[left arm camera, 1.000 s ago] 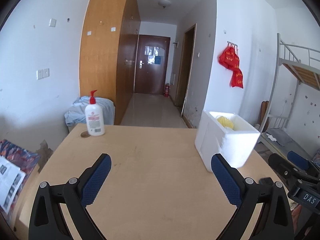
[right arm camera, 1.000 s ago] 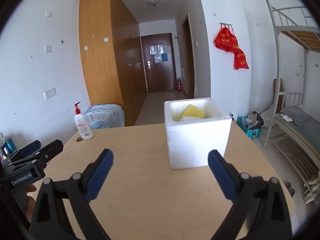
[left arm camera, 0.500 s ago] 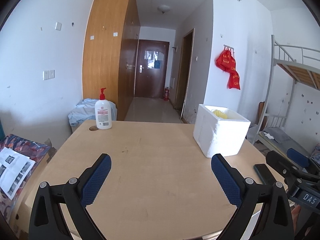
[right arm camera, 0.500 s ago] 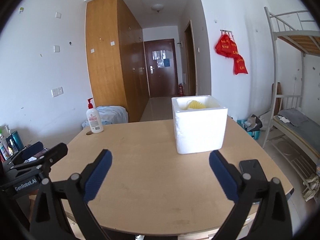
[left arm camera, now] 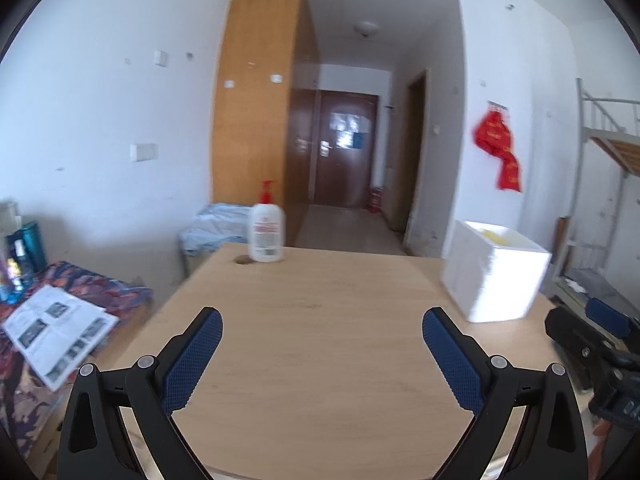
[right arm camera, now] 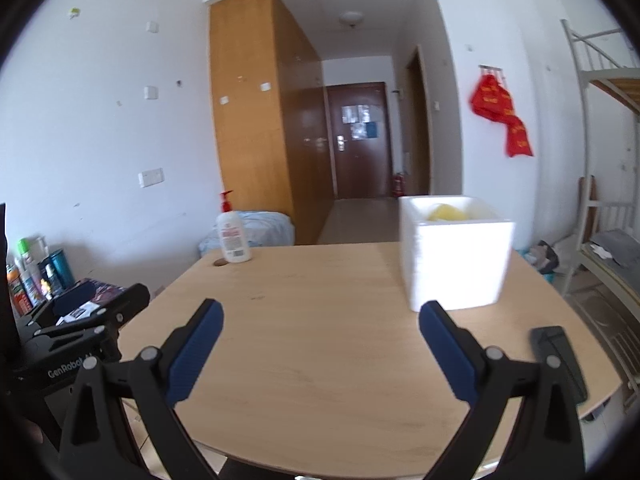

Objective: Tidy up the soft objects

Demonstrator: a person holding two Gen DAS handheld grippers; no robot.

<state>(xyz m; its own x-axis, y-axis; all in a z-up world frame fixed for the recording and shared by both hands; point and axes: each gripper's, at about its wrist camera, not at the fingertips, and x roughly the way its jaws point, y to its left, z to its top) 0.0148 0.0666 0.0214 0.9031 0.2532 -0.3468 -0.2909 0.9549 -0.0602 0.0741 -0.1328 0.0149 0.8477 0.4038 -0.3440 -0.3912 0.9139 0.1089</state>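
A white foam box [left arm camera: 494, 274] [right arm camera: 454, 252] stands on the right side of the wooden table [left arm camera: 320, 320] [right arm camera: 320, 320]. Something yellow and soft [right arm camera: 446, 213] [left arm camera: 496, 235] shows just above its rim. My left gripper [left arm camera: 322, 332] hangs open above the table's near edge, nothing between its blue pads. My right gripper [right arm camera: 320, 324] is open too and holds nothing; the box sits beyond its right finger. The left gripper's body [right arm camera: 80, 340] shows at the left of the right wrist view, and the right gripper's body [left arm camera: 592, 344] at the right of the left wrist view.
A white pump bottle with a red top [left arm camera: 266, 230] [right arm camera: 233, 238] stands at the table's far left beside a round hole. A black phone [right arm camera: 558, 360] lies near the right edge. A bunk bed [right arm camera: 612, 216] is at the right, bottles [right arm camera: 28, 276] and papers [left arm camera: 56, 330] at the left.
Both grippers have drawn back from the box and risen a little; the box now looks smaller and farther off. Both stay open and empty.
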